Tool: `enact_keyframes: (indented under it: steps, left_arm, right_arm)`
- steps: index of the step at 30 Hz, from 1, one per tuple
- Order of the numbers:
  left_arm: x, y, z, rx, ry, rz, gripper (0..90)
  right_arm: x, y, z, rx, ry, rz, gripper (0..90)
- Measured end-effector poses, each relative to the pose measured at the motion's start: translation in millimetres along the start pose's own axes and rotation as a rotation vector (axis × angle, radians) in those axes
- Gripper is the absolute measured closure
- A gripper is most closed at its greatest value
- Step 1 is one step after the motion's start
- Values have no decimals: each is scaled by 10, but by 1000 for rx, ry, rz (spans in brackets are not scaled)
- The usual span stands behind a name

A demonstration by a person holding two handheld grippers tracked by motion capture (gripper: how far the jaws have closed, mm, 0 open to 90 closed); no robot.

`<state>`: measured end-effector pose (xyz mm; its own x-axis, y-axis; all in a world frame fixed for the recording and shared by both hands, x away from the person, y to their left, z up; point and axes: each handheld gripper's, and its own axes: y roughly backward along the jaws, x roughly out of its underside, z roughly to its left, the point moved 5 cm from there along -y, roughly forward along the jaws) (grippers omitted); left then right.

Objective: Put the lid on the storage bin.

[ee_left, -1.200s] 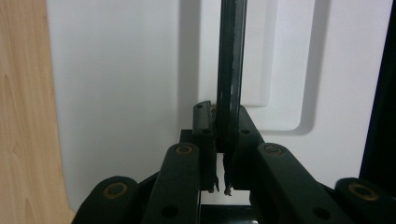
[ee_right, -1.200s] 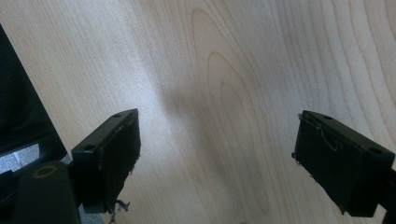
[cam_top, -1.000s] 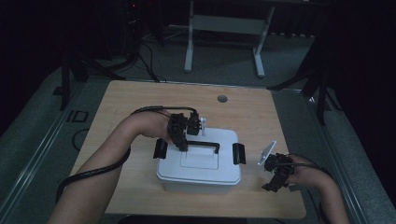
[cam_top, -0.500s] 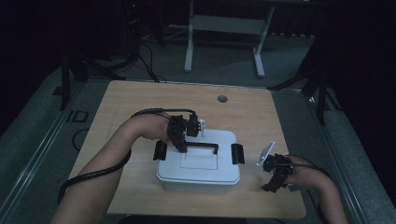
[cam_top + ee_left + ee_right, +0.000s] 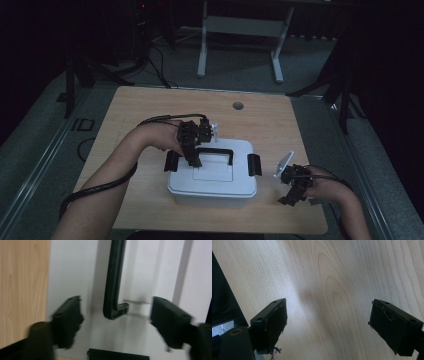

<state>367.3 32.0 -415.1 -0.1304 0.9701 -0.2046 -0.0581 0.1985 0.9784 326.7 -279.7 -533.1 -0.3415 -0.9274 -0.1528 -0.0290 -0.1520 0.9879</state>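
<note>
A white plastic box (image 5: pixel 215 180) with a black handle (image 5: pixel 215 151) and black side latches (image 5: pixel 254 165) stands at the middle front of the wooden table (image 5: pixel 150 110). My left gripper (image 5: pixel 194 159) points down over the lid at the handle's left end. In the left gripper view its jaws have just been opening. The left gripper (image 5: pixel 116 322) is open, with the handle's corner (image 5: pixel 113 285) between the jaws and touching neither pad. My right gripper (image 5: pixel 290 197) hovers right of the box. In its own view the right gripper (image 5: pixel 329 325) is open over bare wood (image 5: pixel 332 277).
A round cable hole (image 5: pixel 238 106) sits in the table's far middle. A white desk frame (image 5: pixel 240 25) stands on the floor behind the table. A black cable (image 5: pixel 100 187) trails from the left forearm across the table's front left.
The left gripper's jaws stand wider apart at the handle's left end than before. Both hands have kept their places.
</note>
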Motion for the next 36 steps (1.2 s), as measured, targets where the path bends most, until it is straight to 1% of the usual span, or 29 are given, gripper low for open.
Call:
enact_keyframes:
  steps: [1,2,3,4,5,6,8,9,10,11,12,13,14,15,16,17,18,21,23,25,26,27,29,31,32,33,34,35,36]
  left_arm:
    - [9,10,19,-6,11,-6,118]
    - [17,17,21,-1,16,-24,79]
    - [27,28,27,-10,18,-39,29]
    - [36,47,28,-17,29,-63,16]
    - [66,92,34,-21,49,-101,16]
    - [66,92,34,-21,49,-101,15]
    - [107,128,40,-37,74,-135,16]
    - [127,142,45,-54,77,-142,15]
    - [127,142,45,-54,77,-142,15]
    - [169,173,41,-74,85,-169,15]
    - [207,200,45,-82,103,-194,16]
    - [231,219,50,-96,109,-212,16]
    - [273,245,50,-98,127,-245,16]
    - [322,263,51,-104,143,-263,16]
    - [339,270,51,-109,144,-272,16]
    - [414,285,40,-117,154,-281,16]
    - [414,285,40,-117,154,-281,16]
    - [520,284,6,-120,157,-286,16]
    - [586,277,-10,-114,171,-300,16]
    - [663,265,-21,-115,182,-294,16]
    - [704,260,-26,-124,185,-289,16]
    - [753,255,-31,-146,191,-293,16]
    - [823,249,-49,-136,201,-293,16]
    - [897,244,-57,-153,212,-303,16]
    - [897,244,-57,-153,212,-303,16]
    - [965,234,-75,-148,228,-319,16]
    - [1001,227,-84,-159,230,-324,16]
    - [1036,212,-99,-151,232,-322,16]
    - [1111,180,-122,-156,238,-318,16]
  right_arm:
    - [0,3,-3,0,0,-2,141]
    - [0,5,-5,3,1,-1,141]
    - [0,9,-8,8,2,-3,141]
    - [-2,13,-10,8,1,-7,140]
    - [-2,17,-10,8,0,-10,140]
    - [-2,17,-10,8,0,-10,140]
    - [1,22,-15,15,-4,-16,141]
    - [2,23,-19,18,-4,-18,140]
    - [2,23,-19,18,-4,-18,140]
    - [2,24,-22,20,-5,-19,140]
    - [0,25,-29,27,-8,-24,140]
    - [0,25,-29,27,-8,-24,140]
    - [-1,25,-29,28,-8,-25,140]
    - [-2,25,-31,30,-7,-26,140]
    - [-4,26,-35,33,-7,-28,140]
    - [-7,29,-38,35,-8,-29,140]
    - [-7,29,-38,35,-8,-29,140]
    - [-17,42,-41,41,-11,-34,140]
    - [-22,46,-45,44,-13,-38,140]
    - [-20,46,-45,46,-16,-35,140]
    - [-18,46,-45,45,-18,-35,140]
    - [-17,46,-46,46,-16,-39,140]
    - [-10,43,-49,50,-15,-38,140]
    - [-1,37,-52,48,-17,-39,140]
    - [-1,37,-52,48,-17,-39,140]
    - [4,32,-49,47,-20,-37,140]
    - [2,31,-47,46,-21,-39,140]
    - [2,28,-45,46,-20,-38,140]
    - [2,26,-44,47,-18,-36,140]
